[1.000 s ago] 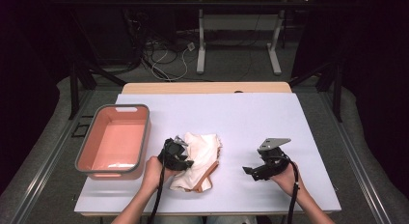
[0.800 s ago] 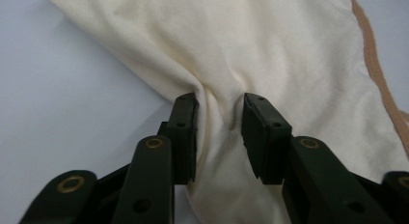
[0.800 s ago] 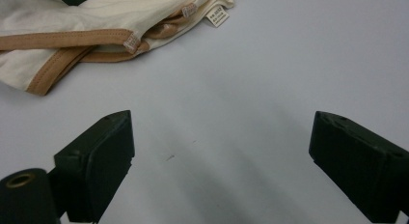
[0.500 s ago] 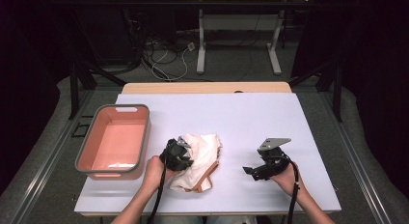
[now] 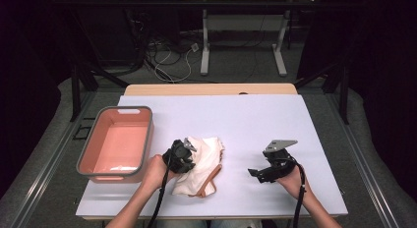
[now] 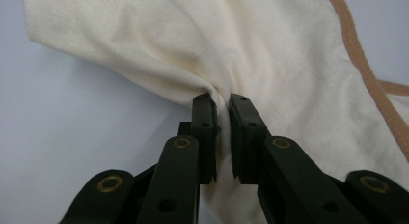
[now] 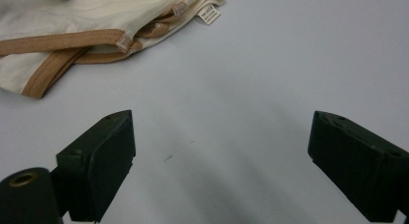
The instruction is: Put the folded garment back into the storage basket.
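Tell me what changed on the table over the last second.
The left tongs have just been closing and now pinch a fold of the cream garment; the left hand barely shifted. The right tongs kept open over bare table, apart from the cloth. The pink bin did not move, and the garment lies in the same heap.

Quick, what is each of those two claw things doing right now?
Left gripper: closed, its jaws having just pinched a fold of the cream garment.
Right gripper: open, holding nothing, over the white table.
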`<action>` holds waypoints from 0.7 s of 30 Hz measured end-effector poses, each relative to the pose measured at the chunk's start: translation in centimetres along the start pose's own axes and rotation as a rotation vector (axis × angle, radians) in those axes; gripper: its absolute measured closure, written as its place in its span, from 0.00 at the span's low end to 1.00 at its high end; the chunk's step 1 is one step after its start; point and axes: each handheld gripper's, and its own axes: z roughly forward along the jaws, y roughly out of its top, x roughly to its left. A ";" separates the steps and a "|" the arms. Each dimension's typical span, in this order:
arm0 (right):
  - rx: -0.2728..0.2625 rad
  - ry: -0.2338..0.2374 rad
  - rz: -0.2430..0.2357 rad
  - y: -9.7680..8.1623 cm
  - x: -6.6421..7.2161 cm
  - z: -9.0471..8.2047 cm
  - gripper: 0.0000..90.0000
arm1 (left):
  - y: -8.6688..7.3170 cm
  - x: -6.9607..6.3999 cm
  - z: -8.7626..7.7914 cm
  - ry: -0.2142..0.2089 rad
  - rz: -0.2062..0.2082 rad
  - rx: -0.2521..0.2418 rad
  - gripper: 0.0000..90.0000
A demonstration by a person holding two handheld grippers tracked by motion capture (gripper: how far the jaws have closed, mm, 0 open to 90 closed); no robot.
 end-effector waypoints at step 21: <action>0.026 0.025 -0.020 0.0 0.1 0.4 0.05 | 1.2 1.1 -2.6 -0.017 0.139 0.127 0.91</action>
